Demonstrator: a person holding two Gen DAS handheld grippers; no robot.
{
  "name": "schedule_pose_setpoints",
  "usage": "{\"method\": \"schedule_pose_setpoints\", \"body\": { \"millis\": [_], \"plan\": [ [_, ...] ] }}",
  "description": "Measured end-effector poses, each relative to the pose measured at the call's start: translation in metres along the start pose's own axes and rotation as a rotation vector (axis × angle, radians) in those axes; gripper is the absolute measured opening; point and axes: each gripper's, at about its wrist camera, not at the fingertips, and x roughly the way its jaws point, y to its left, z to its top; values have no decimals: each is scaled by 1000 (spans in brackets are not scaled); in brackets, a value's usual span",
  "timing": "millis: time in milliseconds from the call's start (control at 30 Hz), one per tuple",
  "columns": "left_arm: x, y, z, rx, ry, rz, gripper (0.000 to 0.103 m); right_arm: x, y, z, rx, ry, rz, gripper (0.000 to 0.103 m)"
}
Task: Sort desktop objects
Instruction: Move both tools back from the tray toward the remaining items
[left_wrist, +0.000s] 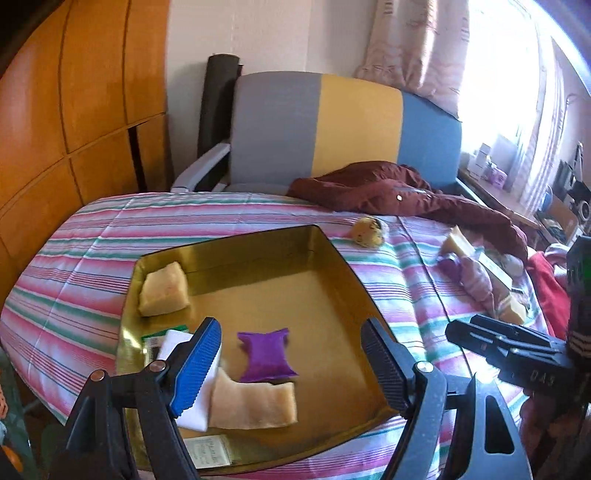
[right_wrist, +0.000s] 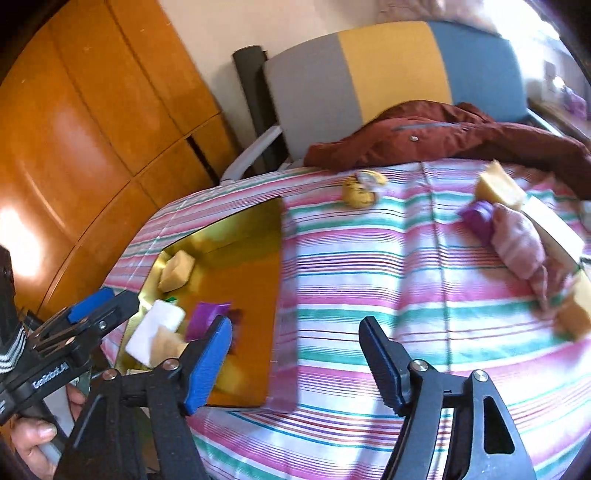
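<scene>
Sorting is midway, I reckon: my shallow gold metal tray (left_wrist: 325, 254) on the pink, green and white striped cloth (right_wrist: 369, 266) already holds a pale yellow sponge block (left_wrist: 164, 294), a purple fabric pouch (left_wrist: 266, 355), a beige folded cloth strip (left_wrist: 255, 404) and a white flat block (right_wrist: 155, 328).

My left gripper (left_wrist: 291, 365) hangs over the tray with its jaws spread wide, nothing between them, the purple pouch lying on the tray floor below.

My right gripper (right_wrist: 295, 354) is out over the striped cloth just beside the tray's edge, jaws apart and empty.

So I judge this is the gap between a drop-off and the next fetch. What is left lies well apart on the far right of the cloth: a pink striped fabric bundle (right_wrist: 521, 243) touching a purple piece (right_wrist: 478, 218), a yellow wedge (right_wrist: 498, 188) and another yellowish block (right_wrist: 576, 314). A small spotted yellow lump (right_wrist: 360, 190) sits alone near the dark red jacket (right_wrist: 443, 133).

Next move calls for reaching right and closing on one item without dragging its neighbours.

Hard to read: the right view is smeared, the pile's pieces overlap, and a printed card (left_wrist: 207, 452) at the tray's near edge is partly hidden behind my left jaw.
</scene>
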Motion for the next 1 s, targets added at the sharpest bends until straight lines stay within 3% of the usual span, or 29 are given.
{"method": "schedule_pose_setpoints", "body": {
  "millis": [367, 633, 1000],
  "plan": [
    [13, -43, -1, 101, 21, -71, 80, -19, -62, 2, 68, -11, -96, 90],
    [31, -63, 0, 101, 89, -149, 80, -32, -106, 8, 128, -15, -162, 92],
    [51, -81, 8, 113, 135, -199, 79, -49, -154, 27, 166, -35, -231, 92]
  ]
}}
